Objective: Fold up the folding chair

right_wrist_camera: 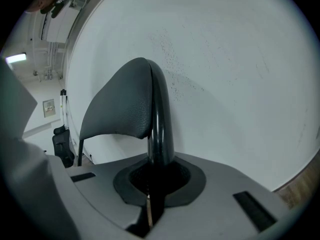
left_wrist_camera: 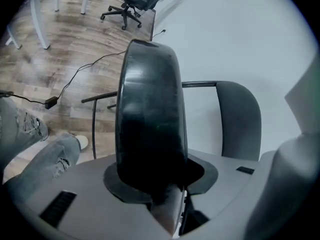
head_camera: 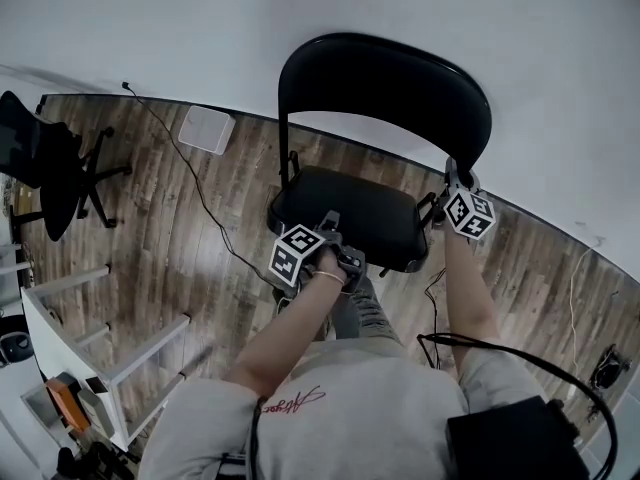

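We find the left gripper (left_wrist_camera: 167, 204) clamped on the seat (left_wrist_camera: 150, 119), the right gripper (right_wrist_camera: 150, 196) on the backrest tube (right_wrist_camera: 161, 129); we advise swinging the seat up smoothly, backrest braced.

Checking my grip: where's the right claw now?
Head view, right side: the right claw is shut on the folding chair's frame tube below the backrest.

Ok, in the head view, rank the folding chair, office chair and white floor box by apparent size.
1. folding chair
2. office chair
3. white box
The folding chair is nearest the camera, which inflates its lead.
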